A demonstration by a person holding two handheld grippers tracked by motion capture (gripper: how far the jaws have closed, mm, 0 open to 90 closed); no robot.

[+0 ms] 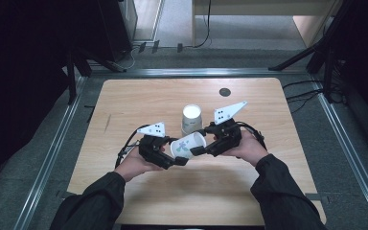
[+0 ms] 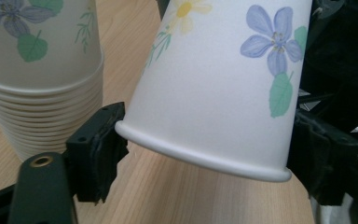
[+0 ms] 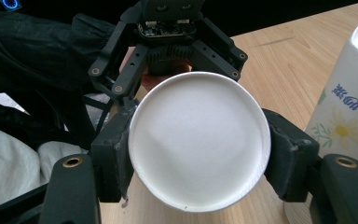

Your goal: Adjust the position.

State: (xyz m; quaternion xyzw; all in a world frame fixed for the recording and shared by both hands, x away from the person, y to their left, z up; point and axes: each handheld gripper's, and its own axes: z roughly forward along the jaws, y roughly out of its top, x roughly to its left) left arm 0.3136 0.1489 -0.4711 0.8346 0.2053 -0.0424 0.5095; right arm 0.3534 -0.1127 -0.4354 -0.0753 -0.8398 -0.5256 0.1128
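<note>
A flowered paper cup (image 1: 188, 143) lies on its side in the air between my two grippers, above the wooden table (image 1: 268, 191). My right gripper (image 1: 199, 146) is shut on its base end; the right gripper view has the white bottom (image 3: 198, 140) facing me, a pad pressed on each side. My left gripper (image 1: 175, 155) holds the rim end, and in the left gripper view both pads touch the rolled rim of the cup (image 2: 223, 84). Just behind stands an upside-down stack of matching cups (image 1: 191, 120), at the left in the left gripper view (image 2: 37, 70) and at the right in the right gripper view (image 3: 349, 116).
A small dark round disc (image 1: 224, 92) is set in the table near its far edge. Metal rails (image 1: 52, 158) run along both sides of the table, with dark stands and cables on the floor beyond. The person's dark sleeves (image 1: 96, 201) enter from the bottom.
</note>
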